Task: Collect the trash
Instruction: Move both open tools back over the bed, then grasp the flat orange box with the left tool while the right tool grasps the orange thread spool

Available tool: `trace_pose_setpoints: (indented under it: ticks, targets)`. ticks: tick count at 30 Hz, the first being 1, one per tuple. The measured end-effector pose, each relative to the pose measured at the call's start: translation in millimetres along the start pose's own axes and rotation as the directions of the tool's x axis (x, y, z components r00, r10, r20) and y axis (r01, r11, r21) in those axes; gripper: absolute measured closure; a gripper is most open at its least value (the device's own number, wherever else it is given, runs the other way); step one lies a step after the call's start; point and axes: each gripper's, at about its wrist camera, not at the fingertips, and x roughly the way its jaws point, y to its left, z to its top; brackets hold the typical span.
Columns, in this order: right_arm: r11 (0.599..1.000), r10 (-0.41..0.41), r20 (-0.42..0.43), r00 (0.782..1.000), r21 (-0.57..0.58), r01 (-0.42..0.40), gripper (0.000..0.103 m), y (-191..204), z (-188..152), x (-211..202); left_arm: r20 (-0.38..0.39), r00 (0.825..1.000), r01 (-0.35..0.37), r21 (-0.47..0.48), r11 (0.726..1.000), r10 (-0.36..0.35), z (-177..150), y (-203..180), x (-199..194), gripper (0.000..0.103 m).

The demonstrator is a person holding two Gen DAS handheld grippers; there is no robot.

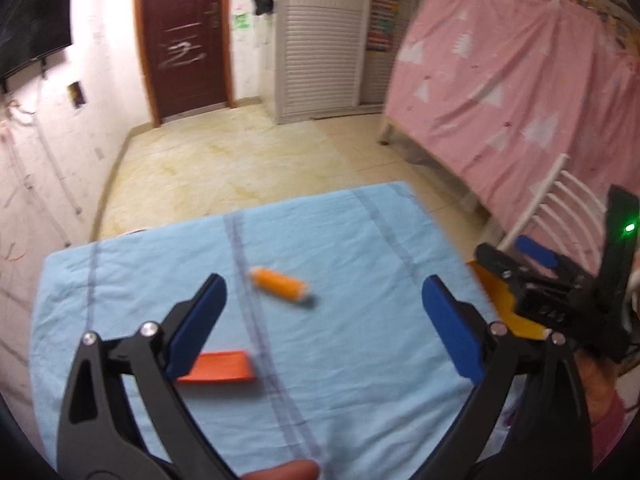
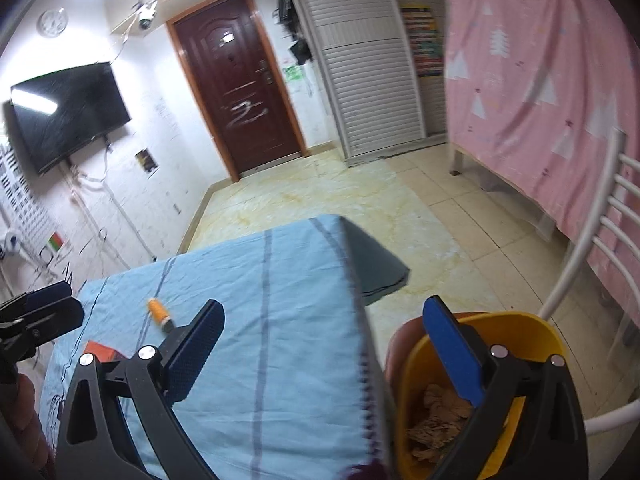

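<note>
A surface (image 1: 360, 360) covered with a pale blue cloth fills the lower part of both wrist views; every place below is given relative to it.

Toward its left side lies a flat orange block (image 1: 218, 366), a long rectangle whose long axis runs side to side along the near edge. The left finger of the left tool (image 1: 324, 322) partly covers the block's left end. That tool hangs above the cloth with its two blue-padded fingers spread wide and nothing between them.

Near the middle of the cloth lies an orange cylinder (image 1: 280, 283), on its side. Its long axis runs diagonally: the pale capped end points to the far left, and the darker end points to the near right. It is blurred, so finer detail cannot be told. In the right wrist view the same cylinder (image 2: 159, 312) shows toward the surface's left part, with the block (image 2: 100, 350) just nearer.

Past the right edge of the surface, lower than the cloth, stands a yellow bin (image 2: 532, 322) holding crumpled brown paper (image 2: 436, 416). The right tool (image 2: 324, 334) hovers over that edge, one finger above the cloth and one above the bin, released wide and empty.

A white slatted chair (image 2: 600, 236) stands beyond the bin.
</note>
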Motion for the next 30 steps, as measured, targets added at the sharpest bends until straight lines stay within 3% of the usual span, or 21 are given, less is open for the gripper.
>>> trace_pose_setpoints:
  ticks: [11, 19, 30]
  targets:
    - [0.987, 0.083, -0.074, 0.994, -0.134, -0.093, 0.010, 78.3, 4.1, 32.3, -0.088, 0.989, -0.127, -0.114, 0.985, 0.118, -24.2, 76.5, 6.3, 0.009]
    - [0.968, 0.115, -0.128, 0.985, -0.208, -0.141, 0.010, 126.3, -0.6, 51.3, -0.135, 0.986, -0.117, -0.145, 0.983, 0.097, -36.1, 94.2, 18.2, 0.009]
    - [0.957, 0.150, -0.188, 0.971, -0.219, -0.191, 0.010, 153.8, 5.0, 83.6, -0.187, 0.981, -0.076, -0.124, 0.989, 0.052, -51.0, 93.8, 45.4, 0.009]
